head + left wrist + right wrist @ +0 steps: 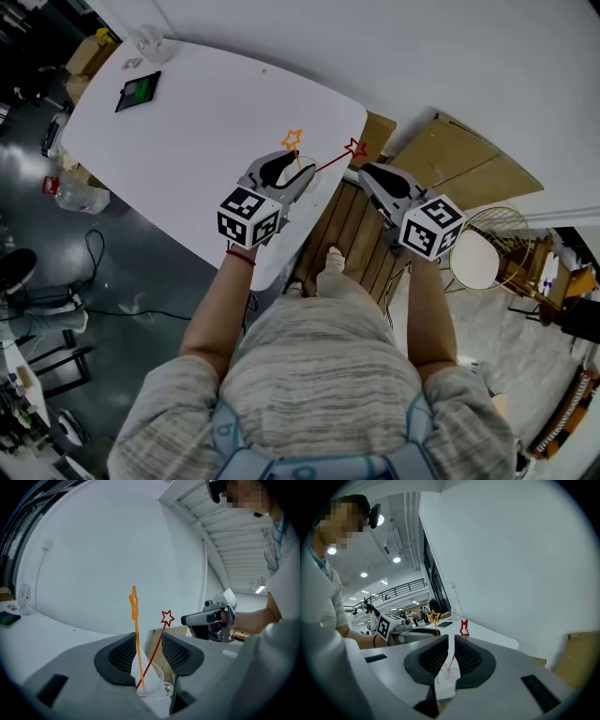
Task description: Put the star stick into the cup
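Near the lower right edge of the white table point(187, 131), just above the middle of the head view, a clear cup point(154, 682) stands with two sticks in it. The orange star stick point(136, 627) rises almost upright, its star above the jaws in the left gripper view. The red star stick point(153, 653) leans toward the right of that frame, its star lower than the orange one. Both lower ends rest in the bottom of the cup. The left gripper point(147, 639) sits low at the cup with its jaws wide apart. The cup and both sticks are in the gap between them, and neither pad can be seen pressing on the cup. The right gripper point(451, 641) is right of centre in the head view, off the table edge over brown wooden slats point(352, 234), its tip near the red star but apart from it. Its jaws are drawn narrow, leaving only a thin slit with nothing gripped, and the cup shows faintly through it farther off. A dark flat device point(139, 91) lies on the table at the upper left of the head view.
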Tool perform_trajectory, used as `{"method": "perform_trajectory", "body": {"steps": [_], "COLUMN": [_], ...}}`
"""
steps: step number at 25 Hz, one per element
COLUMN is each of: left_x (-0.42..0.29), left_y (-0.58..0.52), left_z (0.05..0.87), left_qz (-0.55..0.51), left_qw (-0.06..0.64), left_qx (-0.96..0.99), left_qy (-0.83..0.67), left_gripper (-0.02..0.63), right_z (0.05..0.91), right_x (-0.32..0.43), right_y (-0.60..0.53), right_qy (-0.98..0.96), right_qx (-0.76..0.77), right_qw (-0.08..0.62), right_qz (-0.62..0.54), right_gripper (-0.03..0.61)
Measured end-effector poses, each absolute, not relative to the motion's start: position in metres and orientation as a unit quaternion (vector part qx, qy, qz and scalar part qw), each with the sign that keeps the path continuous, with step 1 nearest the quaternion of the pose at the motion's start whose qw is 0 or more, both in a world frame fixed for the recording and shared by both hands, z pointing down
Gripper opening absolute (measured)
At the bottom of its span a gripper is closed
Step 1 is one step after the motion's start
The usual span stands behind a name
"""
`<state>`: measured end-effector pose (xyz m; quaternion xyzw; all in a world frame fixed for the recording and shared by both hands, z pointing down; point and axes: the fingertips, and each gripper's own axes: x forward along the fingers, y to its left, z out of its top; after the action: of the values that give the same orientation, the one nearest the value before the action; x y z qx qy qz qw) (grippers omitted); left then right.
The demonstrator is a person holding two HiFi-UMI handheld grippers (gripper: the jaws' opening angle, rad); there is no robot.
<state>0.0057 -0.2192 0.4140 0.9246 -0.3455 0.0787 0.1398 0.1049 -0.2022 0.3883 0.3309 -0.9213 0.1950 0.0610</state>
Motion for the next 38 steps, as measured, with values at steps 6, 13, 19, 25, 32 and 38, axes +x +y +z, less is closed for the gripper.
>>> {"method": "perform_trajectory", "body": {"steps": [6,13,19,25,32,38], "left_x": [-0.003,-0.018,-0.026,-0.030,-0.037,-0.039], "left_y": [-0.211,-0.196,-0.178,-0.157,-0.135,-0.117], "left_z": [0.414,0.420,0.428,0.438,0.451,0.448], "left_qz": [0.100,0.141,0.158,0.163,0.177,0.154], "left_qw": [0.144,0.156,0.158,0.171,0.184,0.191], "left_qx": [0.916,0.903,0.902,0.903,0.899,0.903], "left_qy": [-0.361,-0.374,-0.369,-0.358,-0.356,-0.352], "left_gripper": [0.184,0.206,0.216,0.218,0.219,0.219], "right_z": [0.386,0.386,0.385,0.385,0.386,0.382], "right_x": [0.098,0.089,0.079,0.074,0.072,0.065], "right_y": [-0.193,-0.175,-0.158,-0.137,-0.114,-0.100], "right_qy": [-0.922,-0.921,-0.921,-0.920,-0.918,-0.920], "right_qx": [0.331,0.333,0.335,0.340,0.344,0.342], "right_qw": [0.059,0.056,0.049,0.047,0.046,0.039], "right_qz": [0.193,0.194,0.193,0.192,0.192,0.186], "right_gripper": [0.035,0.035,0.035,0.035,0.035,0.035]}}
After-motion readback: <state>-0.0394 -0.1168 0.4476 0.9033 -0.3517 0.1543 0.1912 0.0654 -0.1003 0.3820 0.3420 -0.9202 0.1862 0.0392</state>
